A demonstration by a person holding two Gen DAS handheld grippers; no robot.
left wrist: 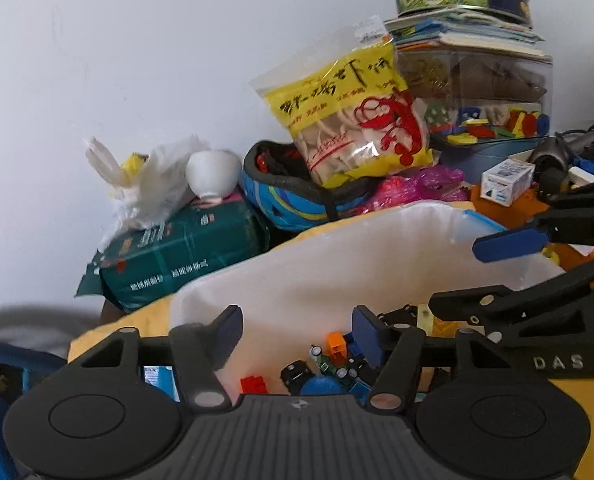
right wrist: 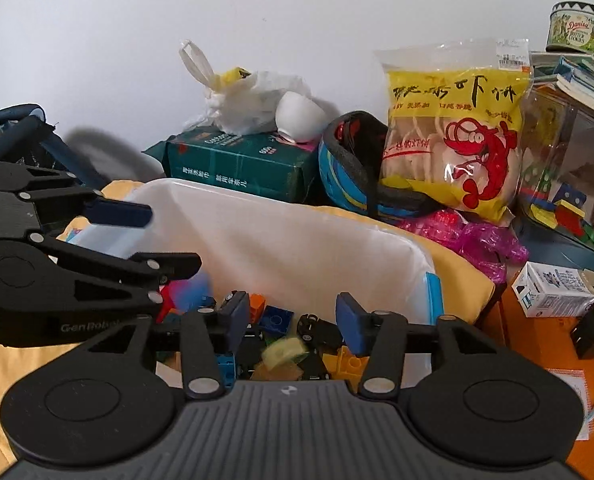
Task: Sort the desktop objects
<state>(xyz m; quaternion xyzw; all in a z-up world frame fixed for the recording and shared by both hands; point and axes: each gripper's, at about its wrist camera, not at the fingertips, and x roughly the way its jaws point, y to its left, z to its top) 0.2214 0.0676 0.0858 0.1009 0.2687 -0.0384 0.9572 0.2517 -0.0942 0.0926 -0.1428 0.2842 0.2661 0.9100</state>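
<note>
Both grippers are hovering over the white bin (left wrist: 337, 272). Left gripper (left wrist: 297, 330) is holding its jaws apart, empty. Right gripper (right wrist: 291, 316) is doing likewise, jaws apart, nothing between. Small bricks and parts (right wrist: 275, 318) are lying in the bin bottom. Snack bag (left wrist: 357, 120) is leaning at 1 o'clock behind, against a helmet (left wrist: 281, 196).

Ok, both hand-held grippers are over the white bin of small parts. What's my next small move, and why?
Probably lift the right hand-held gripper clear of the white bin. It is open and empty, and a blurred yellowish piece below it seems to have just dropped among the bricks. The left hand-held gripper is open too.
</note>
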